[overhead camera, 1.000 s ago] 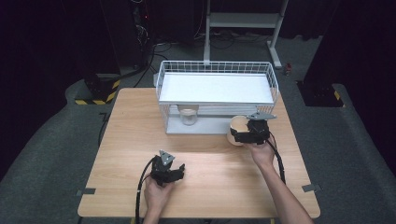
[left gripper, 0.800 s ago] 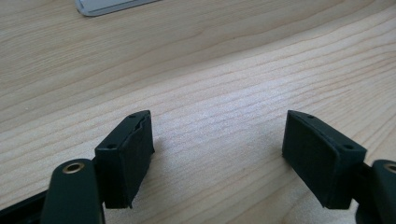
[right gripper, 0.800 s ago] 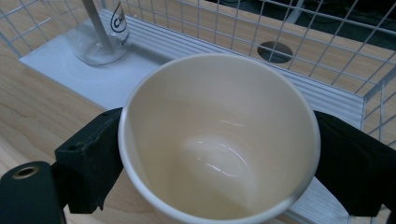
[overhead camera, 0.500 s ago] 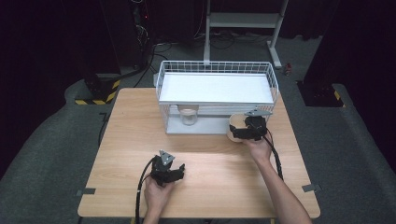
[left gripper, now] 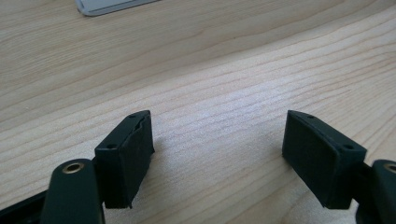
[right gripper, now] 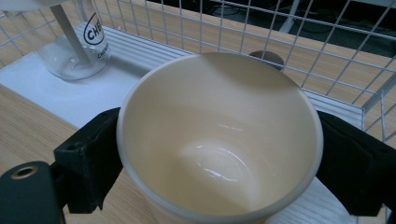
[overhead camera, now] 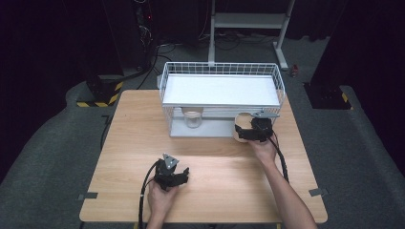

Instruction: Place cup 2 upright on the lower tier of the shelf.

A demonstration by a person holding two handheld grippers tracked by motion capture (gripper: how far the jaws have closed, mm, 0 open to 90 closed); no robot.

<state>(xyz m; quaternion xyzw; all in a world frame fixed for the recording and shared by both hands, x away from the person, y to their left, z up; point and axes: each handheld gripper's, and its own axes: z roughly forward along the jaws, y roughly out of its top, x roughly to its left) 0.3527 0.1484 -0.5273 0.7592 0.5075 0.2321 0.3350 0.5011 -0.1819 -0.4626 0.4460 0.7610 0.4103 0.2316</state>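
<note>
Cup (right gripper: pixel 219 140) gripped by right gripper (overhead camera: pixel 253 130) at rack (overhead camera: pixel 220 90) front; next, slide it under; left gripper (overhead camera: pixel 173 172) half open, empty

Left tool (overhead camera: pixel 173 172) rests low with jaws apart; right tool (overhead camera: pixel 248 131) reaches forward, clamped.

cup (right gripper: pixel 219 140): glossy cream ceramic, smooth
rack (overhead camera: pixel 220 76): white coated wire
jar (right gripper: pixel 74 46): clear glass, inside rack
table (overhead camera: pixel 133 138): matt light wood grain
pads (left gripper: pixel 128 158): matt black rubber
</note>
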